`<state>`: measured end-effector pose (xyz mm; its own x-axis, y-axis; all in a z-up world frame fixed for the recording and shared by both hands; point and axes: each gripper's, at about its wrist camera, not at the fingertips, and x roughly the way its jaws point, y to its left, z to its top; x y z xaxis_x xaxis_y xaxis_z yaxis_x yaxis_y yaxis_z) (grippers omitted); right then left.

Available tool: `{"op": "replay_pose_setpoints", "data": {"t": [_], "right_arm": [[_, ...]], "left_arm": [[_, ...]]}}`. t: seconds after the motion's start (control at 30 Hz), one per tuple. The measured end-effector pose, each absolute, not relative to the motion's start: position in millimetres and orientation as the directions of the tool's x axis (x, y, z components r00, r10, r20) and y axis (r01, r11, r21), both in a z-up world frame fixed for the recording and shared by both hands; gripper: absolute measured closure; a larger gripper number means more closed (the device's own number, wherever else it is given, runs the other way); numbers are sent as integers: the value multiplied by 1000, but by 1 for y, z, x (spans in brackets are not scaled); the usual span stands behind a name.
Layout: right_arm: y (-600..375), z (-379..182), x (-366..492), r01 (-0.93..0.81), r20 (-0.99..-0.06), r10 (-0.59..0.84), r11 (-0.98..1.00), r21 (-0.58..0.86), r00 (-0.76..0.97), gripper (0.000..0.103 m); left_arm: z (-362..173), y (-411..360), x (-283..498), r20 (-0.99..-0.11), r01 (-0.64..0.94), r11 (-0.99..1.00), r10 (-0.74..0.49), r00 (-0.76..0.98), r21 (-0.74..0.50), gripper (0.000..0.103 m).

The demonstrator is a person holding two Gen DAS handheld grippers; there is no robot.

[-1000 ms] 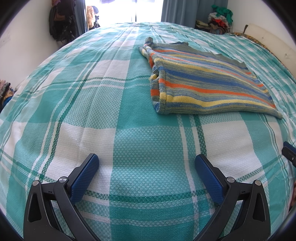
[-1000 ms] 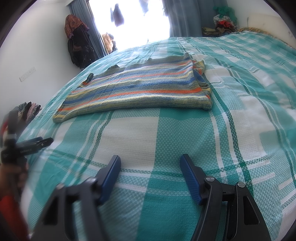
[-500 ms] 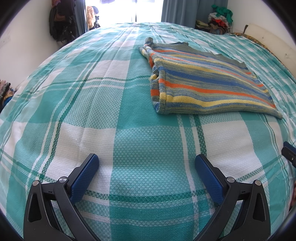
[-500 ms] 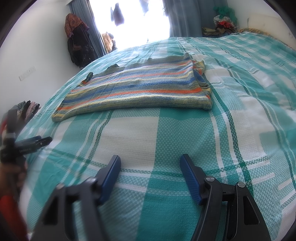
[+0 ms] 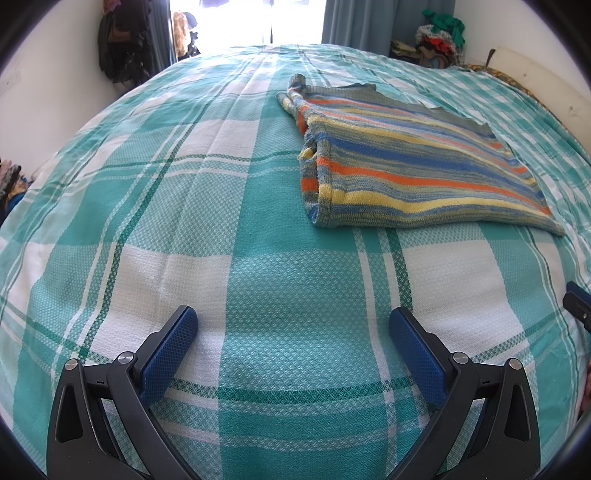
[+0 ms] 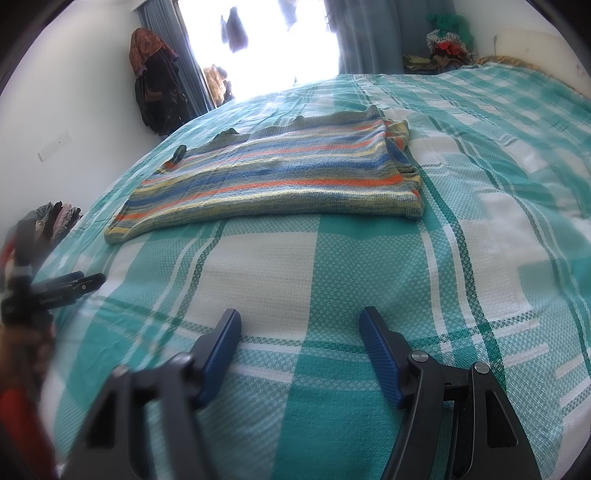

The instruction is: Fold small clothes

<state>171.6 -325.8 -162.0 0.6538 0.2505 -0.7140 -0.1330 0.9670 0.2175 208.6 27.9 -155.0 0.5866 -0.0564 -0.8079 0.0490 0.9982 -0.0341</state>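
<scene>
**Both tongs wide, knit waiting to be folded**

The left tongs and right tongs are spread wide and hold nothing, low over the bed; the striped knit lies flat, at about 1 o'clock in the left view and 12 o'clock in the right view, well apart from both. It looks already doubled along one side. To fold well, I judge each pair should pinch a near corner through all layers, lift together, and carry the edge evenly across; the soft checked cover may snag. Curtains and hung clothes stand beyond.
</scene>
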Motion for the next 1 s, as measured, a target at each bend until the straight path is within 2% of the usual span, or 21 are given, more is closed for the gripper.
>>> {"op": "replay_pose_setpoints", "data": {"t": [1.0], "right_arm": [[-326, -162, 172, -132, -714, 250, 967, 217, 654, 35]], "left_arm": [[-154, 31, 207, -800, 48, 997, -74, 595, -57, 1]]}}
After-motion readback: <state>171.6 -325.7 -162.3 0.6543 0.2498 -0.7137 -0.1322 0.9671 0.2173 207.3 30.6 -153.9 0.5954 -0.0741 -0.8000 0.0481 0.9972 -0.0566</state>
